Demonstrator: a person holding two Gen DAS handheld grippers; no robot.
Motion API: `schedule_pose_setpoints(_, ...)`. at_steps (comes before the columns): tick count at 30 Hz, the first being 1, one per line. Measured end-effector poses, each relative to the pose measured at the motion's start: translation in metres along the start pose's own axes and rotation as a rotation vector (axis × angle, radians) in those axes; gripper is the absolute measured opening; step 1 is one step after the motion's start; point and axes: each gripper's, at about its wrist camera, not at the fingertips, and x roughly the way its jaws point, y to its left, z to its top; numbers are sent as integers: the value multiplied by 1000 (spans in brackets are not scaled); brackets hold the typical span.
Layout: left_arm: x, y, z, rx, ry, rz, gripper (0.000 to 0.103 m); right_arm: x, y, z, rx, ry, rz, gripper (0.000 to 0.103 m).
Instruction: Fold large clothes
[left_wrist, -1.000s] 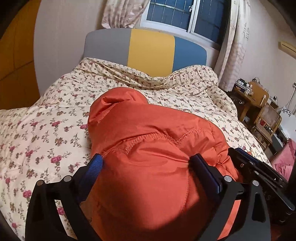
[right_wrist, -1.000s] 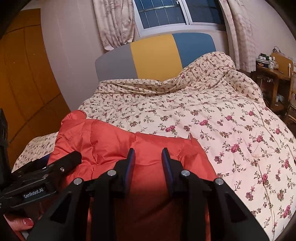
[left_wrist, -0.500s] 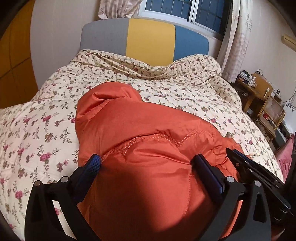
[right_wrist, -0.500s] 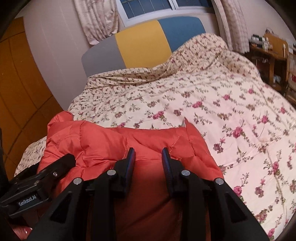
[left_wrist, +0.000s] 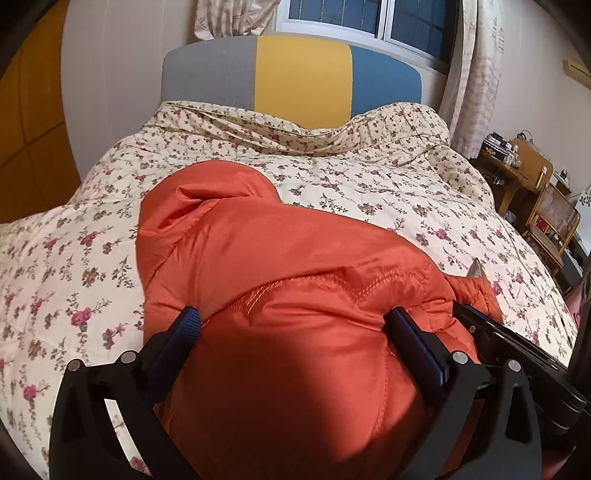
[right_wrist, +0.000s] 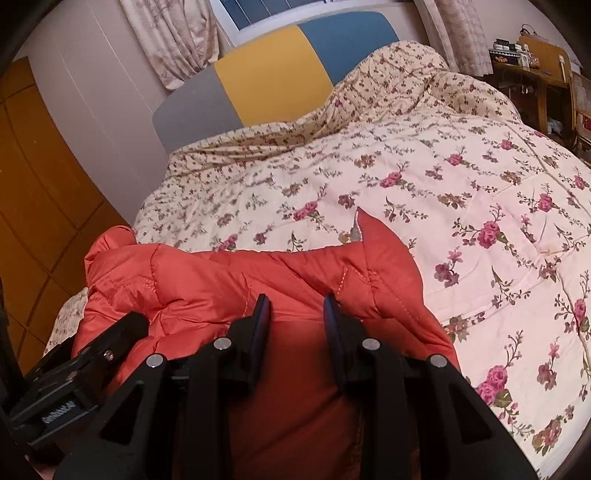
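An orange puffer jacket (left_wrist: 258, 258) lies bunched on the near part of the floral bed quilt (left_wrist: 369, 184); it also shows in the right wrist view (right_wrist: 207, 277). My left gripper (left_wrist: 293, 326) has its jaws wide apart around a thick bulge of the jacket, which fills the gap. My right gripper (right_wrist: 295, 314) has its jaws close together, pinching a fold of the jacket near its right edge. The right gripper's body shows at the right of the left wrist view (left_wrist: 509, 339), and the left gripper's body at the lower left of the right wrist view (right_wrist: 74, 373).
A headboard (left_wrist: 295, 74) in grey, yellow and blue stands at the far end under a window with curtains. A wooden desk and chair (left_wrist: 535, 184) stand to the right of the bed. An orange-brown wardrobe (right_wrist: 37, 203) is on the left.
Both grippers have moved forward and lower over the bed with the jacket; the jacket's far edge now lies further onto the quilt. The grips look unchanged.
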Motion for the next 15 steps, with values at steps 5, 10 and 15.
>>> schedule_pose_setpoints(5, -24, 7, 13, -38, 8, -47, 100, -28, 3, 5, -5, -57, 42, 35)
schedule_pose_setpoints(10, -10, 6, 47, -73, 34, 71, 100, -26, 23, 40, -98, -8, -51, 37)
schedule_pose_setpoints(15, 29, -5, 51, 10, 117, 178, 100, 7, 8, 42, -53, 56, -94, 35)
